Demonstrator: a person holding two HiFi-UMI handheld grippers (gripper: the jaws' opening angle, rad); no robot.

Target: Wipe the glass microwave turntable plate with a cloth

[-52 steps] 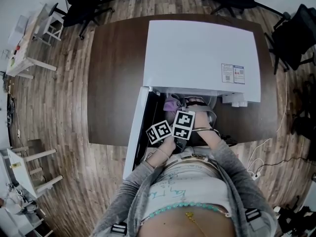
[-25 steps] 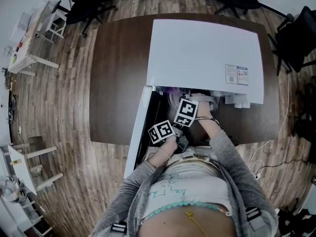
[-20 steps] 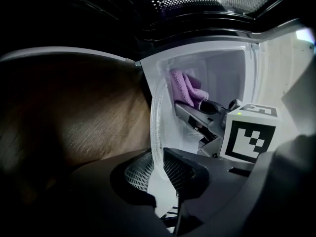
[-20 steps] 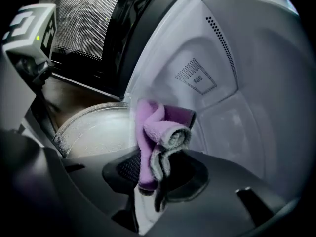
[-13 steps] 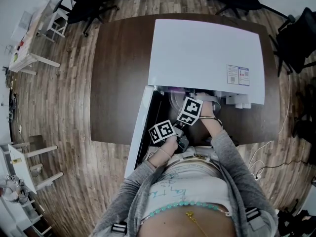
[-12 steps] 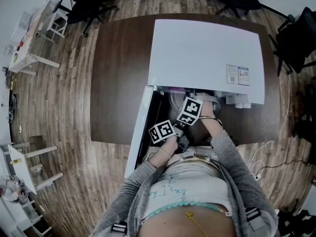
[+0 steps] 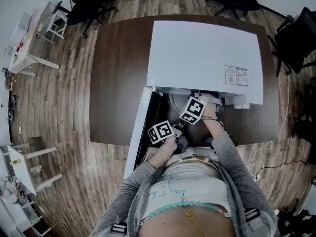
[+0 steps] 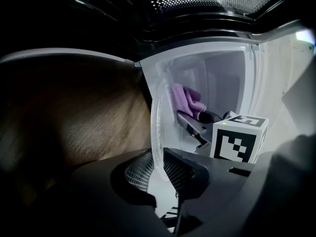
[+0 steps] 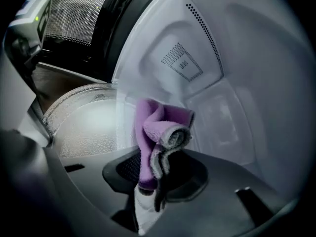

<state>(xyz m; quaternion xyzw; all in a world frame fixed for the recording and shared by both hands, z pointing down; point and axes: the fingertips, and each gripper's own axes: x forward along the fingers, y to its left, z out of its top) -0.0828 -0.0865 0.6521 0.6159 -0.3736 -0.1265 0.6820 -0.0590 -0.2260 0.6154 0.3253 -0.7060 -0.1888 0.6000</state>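
The clear glass turntable plate [image 8: 156,113] stands tilted on edge at the mouth of the white microwave [image 7: 205,53]. My left gripper [image 8: 157,168] is shut on its lower rim. In the right gripper view the plate [image 9: 86,125] lies to the left, its pebbled face turned toward the jaws. My right gripper [image 9: 153,174] is shut on a folded purple cloth [image 9: 159,132] with a grey-white edge. The cloth [image 8: 186,98] sits close against the plate's face; whether it touches I cannot tell. Both marker cubes show side by side in the head view, the right one deeper in the opening.
The microwave's door [image 7: 137,132] hangs open on the left, close beside my left gripper. The oven's white inner walls [image 9: 232,83] close in around the right gripper. The microwave stands on a dark brown table [image 7: 116,78], and office chairs [image 7: 84,4] ring it.
My right gripper has shifted to the right and a little deeper into the oven with the cloth, which no longer shows in the head view. The left gripper and plate have stayed put.
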